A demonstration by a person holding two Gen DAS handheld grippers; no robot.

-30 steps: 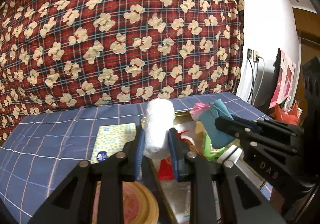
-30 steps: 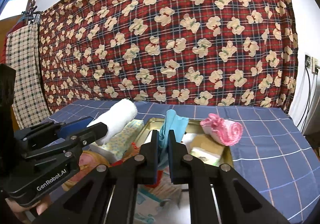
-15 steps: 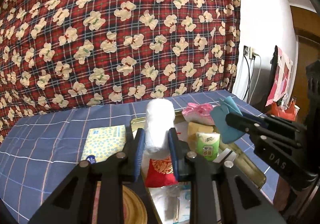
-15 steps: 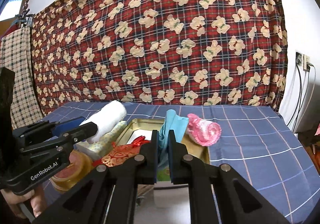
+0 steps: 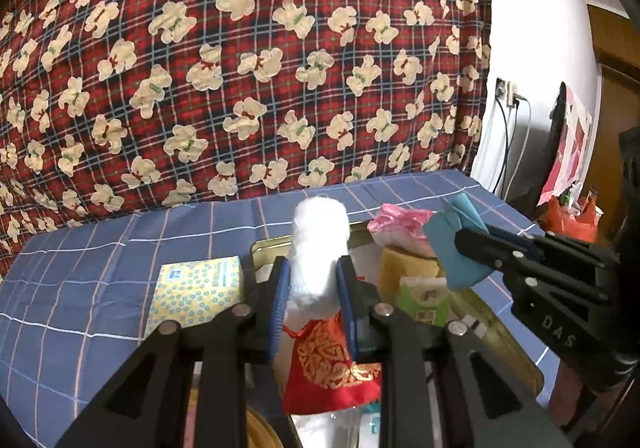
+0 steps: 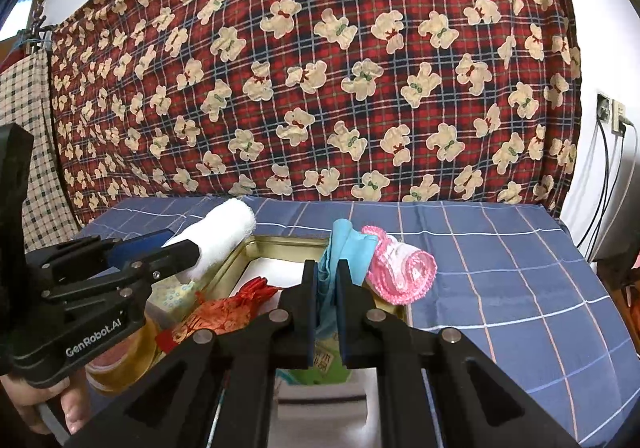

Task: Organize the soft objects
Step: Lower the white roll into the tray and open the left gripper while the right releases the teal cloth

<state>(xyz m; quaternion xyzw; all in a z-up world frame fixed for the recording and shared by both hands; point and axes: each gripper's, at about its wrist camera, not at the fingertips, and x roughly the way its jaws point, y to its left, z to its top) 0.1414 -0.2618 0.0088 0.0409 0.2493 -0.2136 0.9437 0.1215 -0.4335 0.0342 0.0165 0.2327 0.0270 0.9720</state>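
Note:
My left gripper (image 5: 314,284) is shut on a rolled white towel (image 5: 318,244) and holds it above a gold metal tray (image 5: 496,324); the towel also shows in the right wrist view (image 6: 222,234). My right gripper (image 6: 326,288) is shut on a folded teal cloth (image 6: 346,248), which also shows in the left wrist view (image 5: 456,244). A pink rolled cloth (image 6: 400,274) lies at the tray's far right corner. A red embroidered pouch (image 5: 328,368) lies in the tray under the left gripper.
A yellow-green tissue pack (image 5: 196,288) lies left of the tray on the blue checked tablecloth (image 6: 500,268). A green tissue packet (image 5: 426,300) and a yellow sponge (image 5: 404,266) sit in the tray. A round amber jar (image 6: 120,364) stands at the left. A bear-print blanket hangs behind.
Both grippers have lifted and pulled back with their loads. The tray and its contents now lie lower in both views, and the red pouch shows fully.

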